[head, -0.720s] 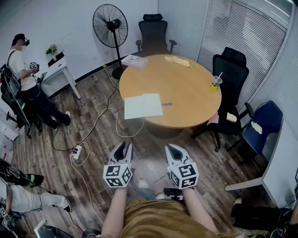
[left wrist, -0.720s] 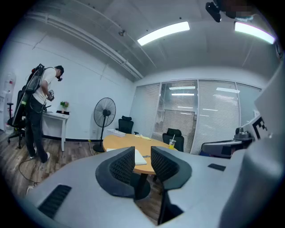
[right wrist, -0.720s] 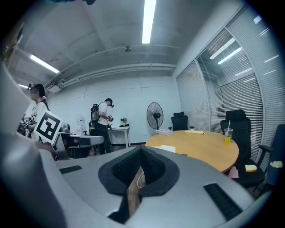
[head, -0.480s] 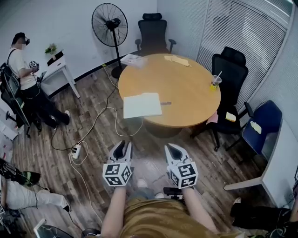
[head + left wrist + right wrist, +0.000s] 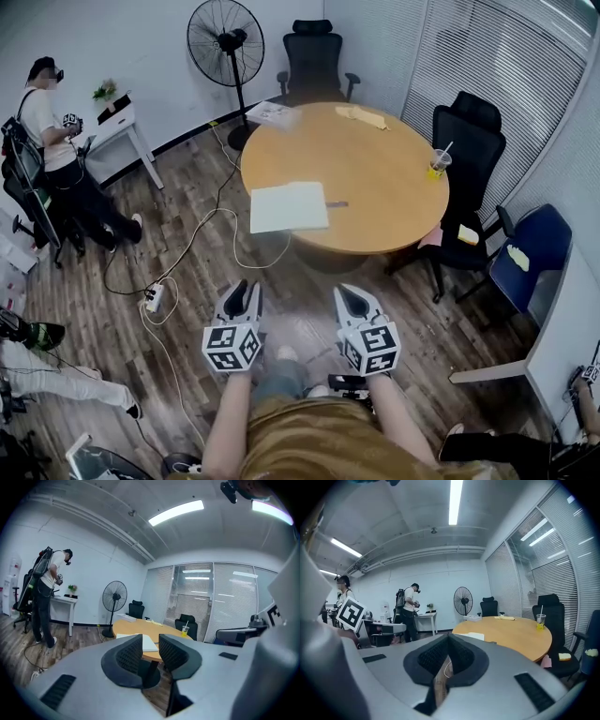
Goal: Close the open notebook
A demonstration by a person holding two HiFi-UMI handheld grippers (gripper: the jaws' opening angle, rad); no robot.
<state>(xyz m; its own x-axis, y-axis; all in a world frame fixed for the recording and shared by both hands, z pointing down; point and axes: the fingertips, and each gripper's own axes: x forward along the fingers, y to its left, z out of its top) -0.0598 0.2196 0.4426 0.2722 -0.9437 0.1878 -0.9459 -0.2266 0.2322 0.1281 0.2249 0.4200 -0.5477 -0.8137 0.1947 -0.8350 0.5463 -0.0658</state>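
Observation:
The open notebook (image 5: 289, 207) lies flat with white pages up, at the near left edge of the round wooden table (image 5: 375, 178). A pen (image 5: 337, 203) lies just to its right. Both grippers hang over the wood floor, well short of the table. My left gripper (image 5: 241, 291) is open with nothing between its pads (image 5: 129, 654), and the notebook shows far off through the gap. My right gripper (image 5: 350, 296) is shut and empty, its tips touching. In the right gripper view the notebook (image 5: 474, 635) sits beyond the jaws.
A drink cup (image 5: 436, 166), yellow cloth (image 5: 361, 116) and papers (image 5: 272, 114) sit on the table. Black chairs (image 5: 466, 141) and a blue chair (image 5: 530, 248) ring it. A fan (image 5: 223, 42) stands behind. A cable and power strip (image 5: 155, 302) cross the floor. A person (image 5: 56, 150) stands left.
Both grippers hold nearly the same place in the head view. The view has shifted slightly, and a person's legs at the lower left have moved.

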